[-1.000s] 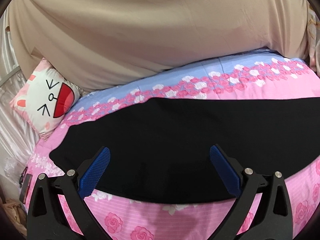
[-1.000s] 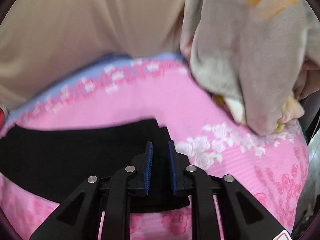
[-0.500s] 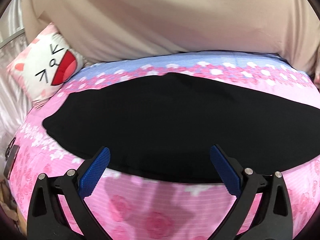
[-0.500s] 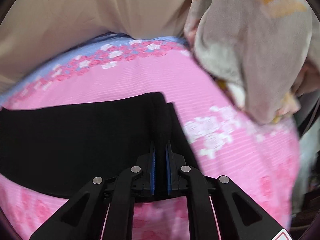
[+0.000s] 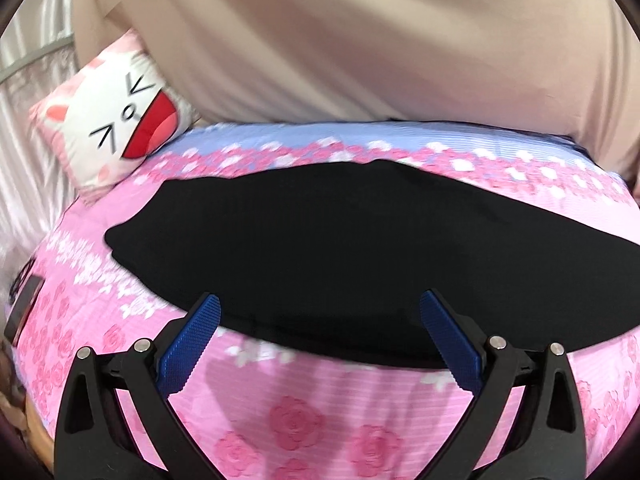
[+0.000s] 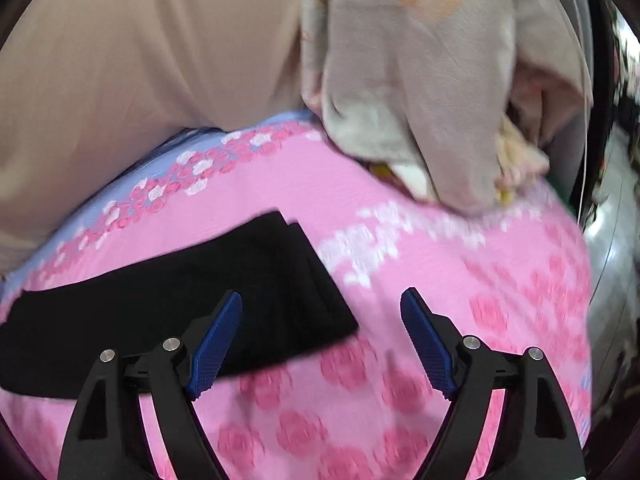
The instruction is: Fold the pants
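The black pants (image 5: 340,248) lie flat across the pink rose-print bed sheet (image 5: 296,416), folded lengthwise. My left gripper (image 5: 320,320) is open and empty, hovering at the pants' near edge around their middle. In the right wrist view the pants' right end (image 6: 248,280) shows two stacked layers. My right gripper (image 6: 322,320) is open and empty above that end's near corner, with its left fingertip (image 6: 224,320) over the cloth and its right one over bare sheet.
A cat-face pillow (image 5: 116,120) lies at the bed's far left. A beige curtain (image 5: 340,40) hangs behind the bed. A grey patterned blanket (image 6: 420,80) is heaped at the far right. A dark flat device (image 5: 24,304) lies at the left bed edge.
My right gripper was shut on the pants' right end and has opened, letting it go onto the sheet. The left view has shifted right along the pants' near edge.
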Demonstrator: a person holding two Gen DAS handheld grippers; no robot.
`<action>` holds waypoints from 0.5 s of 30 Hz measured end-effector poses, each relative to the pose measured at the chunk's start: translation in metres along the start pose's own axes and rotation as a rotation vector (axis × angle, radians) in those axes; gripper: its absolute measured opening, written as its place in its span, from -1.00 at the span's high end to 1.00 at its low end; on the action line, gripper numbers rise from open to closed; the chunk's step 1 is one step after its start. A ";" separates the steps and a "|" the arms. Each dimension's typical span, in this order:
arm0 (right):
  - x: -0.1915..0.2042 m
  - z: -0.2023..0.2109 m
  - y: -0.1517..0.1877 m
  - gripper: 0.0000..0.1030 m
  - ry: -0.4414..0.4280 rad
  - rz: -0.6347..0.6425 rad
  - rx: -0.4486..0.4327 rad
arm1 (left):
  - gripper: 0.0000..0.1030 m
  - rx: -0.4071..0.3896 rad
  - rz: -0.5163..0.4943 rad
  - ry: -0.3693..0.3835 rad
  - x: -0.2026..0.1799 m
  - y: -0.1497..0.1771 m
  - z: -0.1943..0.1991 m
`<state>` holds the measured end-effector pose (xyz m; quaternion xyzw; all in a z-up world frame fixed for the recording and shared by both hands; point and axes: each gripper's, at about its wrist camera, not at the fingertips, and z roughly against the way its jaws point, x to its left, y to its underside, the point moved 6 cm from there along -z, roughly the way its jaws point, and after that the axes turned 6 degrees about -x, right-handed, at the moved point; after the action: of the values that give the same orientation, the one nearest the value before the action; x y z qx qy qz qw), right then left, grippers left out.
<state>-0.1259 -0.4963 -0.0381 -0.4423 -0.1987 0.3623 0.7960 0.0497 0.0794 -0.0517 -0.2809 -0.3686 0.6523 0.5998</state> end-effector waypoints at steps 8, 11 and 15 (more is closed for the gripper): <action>-0.007 -0.020 0.022 -0.54 -0.094 -0.109 0.107 | -0.90 0.004 -0.100 0.109 -0.062 0.003 0.006; -0.004 -0.034 0.021 -0.53 -0.138 -0.160 0.105 | -0.90 0.012 -0.119 0.109 -0.069 0.006 0.007; 0.005 -0.040 0.011 -0.42 -0.081 -0.122 0.093 | -0.90 0.016 -0.119 0.089 -0.066 0.006 0.009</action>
<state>-0.1018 -0.5109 -0.0690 -0.3771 -0.2402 0.3393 0.8276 0.0473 0.0125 -0.0570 -0.2823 -0.3524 0.6054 0.6555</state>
